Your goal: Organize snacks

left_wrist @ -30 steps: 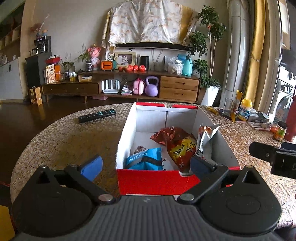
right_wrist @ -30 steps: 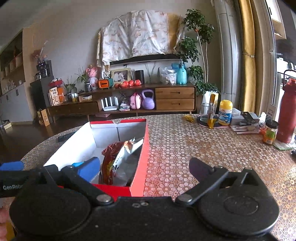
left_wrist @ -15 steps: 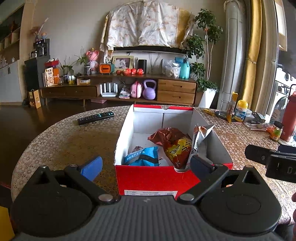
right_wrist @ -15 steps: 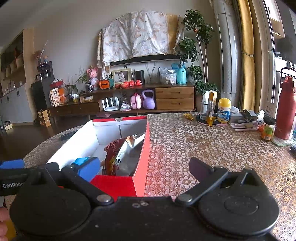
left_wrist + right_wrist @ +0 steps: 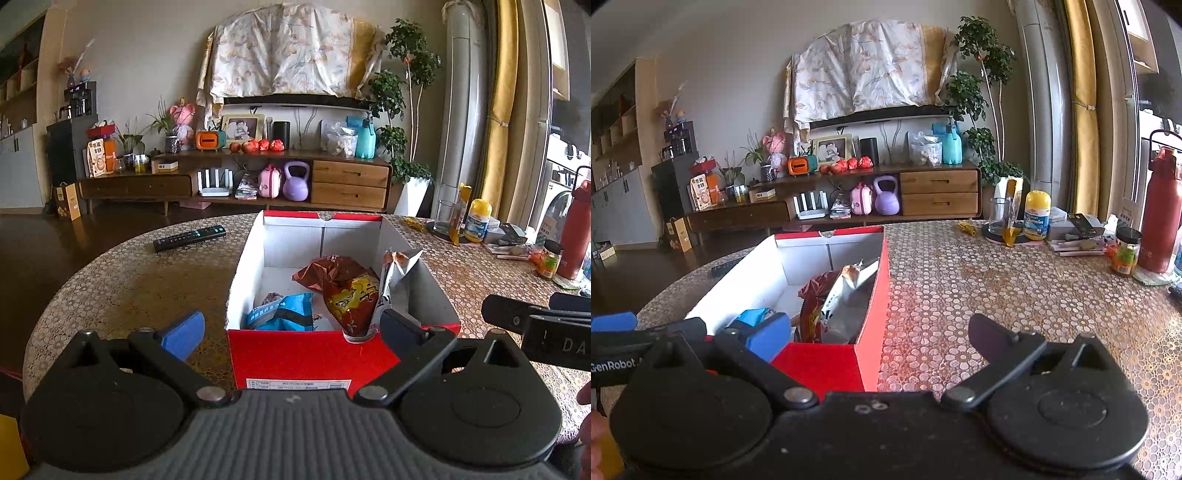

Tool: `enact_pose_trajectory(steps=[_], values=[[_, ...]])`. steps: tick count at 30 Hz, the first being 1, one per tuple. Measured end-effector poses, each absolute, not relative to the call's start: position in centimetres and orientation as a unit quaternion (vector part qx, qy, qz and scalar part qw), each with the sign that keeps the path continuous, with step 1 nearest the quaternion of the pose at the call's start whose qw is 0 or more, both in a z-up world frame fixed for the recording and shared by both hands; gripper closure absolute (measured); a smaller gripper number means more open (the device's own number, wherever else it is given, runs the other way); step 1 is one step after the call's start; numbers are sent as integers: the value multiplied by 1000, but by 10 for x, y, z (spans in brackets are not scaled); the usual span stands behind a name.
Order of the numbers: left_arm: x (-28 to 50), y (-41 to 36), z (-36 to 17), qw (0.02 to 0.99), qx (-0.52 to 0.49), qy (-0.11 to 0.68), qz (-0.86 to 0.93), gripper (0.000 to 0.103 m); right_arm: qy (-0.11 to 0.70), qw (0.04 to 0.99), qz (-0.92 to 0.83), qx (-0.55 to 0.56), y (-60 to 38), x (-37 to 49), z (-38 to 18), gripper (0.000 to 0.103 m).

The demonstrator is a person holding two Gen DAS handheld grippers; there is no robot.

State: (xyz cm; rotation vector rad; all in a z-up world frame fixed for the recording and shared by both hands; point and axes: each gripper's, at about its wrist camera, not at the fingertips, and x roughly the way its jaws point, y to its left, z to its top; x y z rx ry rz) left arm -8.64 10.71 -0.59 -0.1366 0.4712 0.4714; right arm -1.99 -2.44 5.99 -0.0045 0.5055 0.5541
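Note:
A red box with white inner walls (image 5: 288,236) stands on the round table. It also shows in the right wrist view (image 5: 879,280). Inside lie a blue snack bag (image 5: 284,314), a red-brown chip bag (image 5: 347,291) and a silver-white bag (image 5: 397,273). My left gripper (image 5: 291,330) is open and empty, a short way back from the box's near red wall. My right gripper (image 5: 875,338) is open and empty, to the right of the box, above its near right corner. The right gripper's body shows in the left wrist view (image 5: 535,325).
A black remote (image 5: 190,238) lies on the table left of the box. At the far right stand a glass (image 5: 999,216), a yellow-capped bottle (image 5: 1037,216), a small jar (image 5: 1126,253), a red flask (image 5: 1160,210) and some papers. A sideboard stands behind the table.
Both grippers have pulled back and risen a little from the box. The box's near red wall shows more. Both stay open and empty.

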Motion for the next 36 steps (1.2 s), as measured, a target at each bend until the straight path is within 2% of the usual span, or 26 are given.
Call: enact_pose_trajectory(steps=[36], values=[[-90,107,-7,944,-62,230,228,1,253,930,268,1,-24,-19,54,0]])
